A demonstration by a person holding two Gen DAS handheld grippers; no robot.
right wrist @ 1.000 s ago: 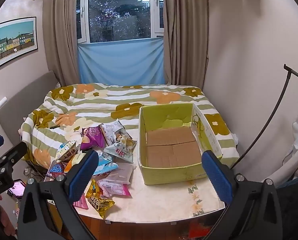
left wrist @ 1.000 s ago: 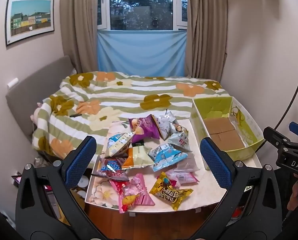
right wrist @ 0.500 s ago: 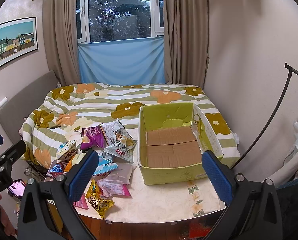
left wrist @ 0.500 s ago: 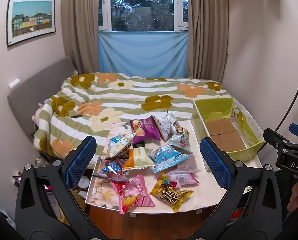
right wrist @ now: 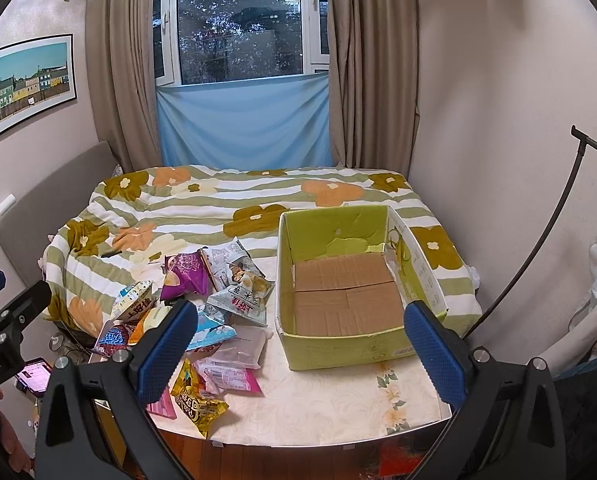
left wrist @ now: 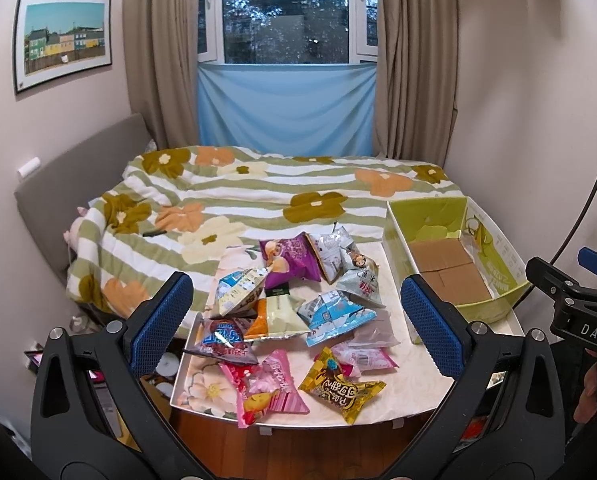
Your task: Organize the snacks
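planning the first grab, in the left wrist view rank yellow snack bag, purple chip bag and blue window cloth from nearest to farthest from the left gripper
1. Yellow snack bag, at the table's front edge, between the open left gripper fingers.
2. Purple chip bag, at the pile's back, by the bed.
3. Blue window cloth, on the far wall.

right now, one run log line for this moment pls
stage: pre-grasp | left gripper: open, holding nothing | right gripper: open, holding nothing | snack packets: loose on table | green box: no snacks inside

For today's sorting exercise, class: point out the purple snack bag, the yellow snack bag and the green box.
purple snack bag (left wrist: 294, 258), left wrist view, middle of its front.
yellow snack bag (left wrist: 340, 392), left wrist view, centre of wrapper.
green box (right wrist: 346, 346), right wrist view, near outer wall.
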